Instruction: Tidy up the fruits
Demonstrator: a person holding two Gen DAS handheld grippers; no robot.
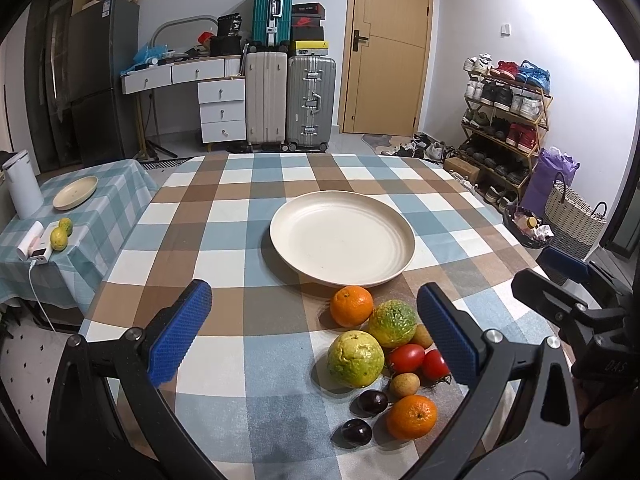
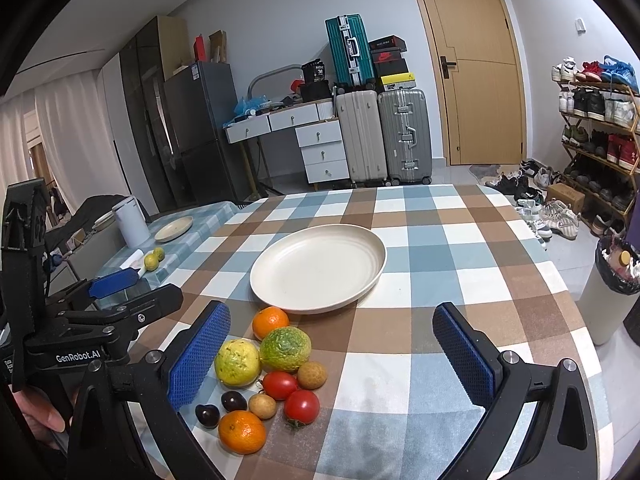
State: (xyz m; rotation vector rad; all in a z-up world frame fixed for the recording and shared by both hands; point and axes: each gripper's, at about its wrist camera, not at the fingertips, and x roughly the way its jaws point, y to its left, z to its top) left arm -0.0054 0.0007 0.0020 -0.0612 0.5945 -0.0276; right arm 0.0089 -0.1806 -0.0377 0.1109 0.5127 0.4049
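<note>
Fruits lie in a tight cluster on the checked worktop (image 1: 224, 216), and both tools hang above it released, gripping nothing. Left tool (image 1: 314, 334) has its blue pads spread wide, the left pad (image 1: 180, 332) over bare cloth and the right pad (image 1: 450, 338) just beside the cluster at its 3 o'clock edge. Right tool (image 2: 346, 360) is likewise spread, its left pad (image 2: 200, 354) close to the cluster at 9 o'clock and its right pad (image 2: 466, 354) well apart over bare cloth. Within the cluster, in the right wrist view, a yellow-green fruit (image 2: 237, 362) touches a green bumpy fruit (image 2: 285, 349) at its 3 o'clock, with an orange (image 2: 271, 322) at 12 o'clock of them. Below sit two tomatoes (image 2: 280, 385) (image 2: 302, 407), two small tan round fruits (image 2: 312, 375) (image 2: 262, 406), two dark plums (image 2: 234, 401) (image 2: 207, 416) and a second orange (image 2: 242, 432) at 6 o'clock. An empty cream plate (image 2: 320, 266) rests just beyond the cluster at 12 o'clock, its near rim beside the first orange. At 9 o'clock a side table (image 1: 116, 184) carries a smaller plate (image 1: 75, 193), two yellow-green fruits (image 1: 58, 238) (image 1: 65, 225) and a white jug (image 1: 22, 184). Against the far wall stand suitcases (image 1: 288, 100), a door (image 1: 386, 46) and a shoe rack (image 1: 508, 120).
</note>
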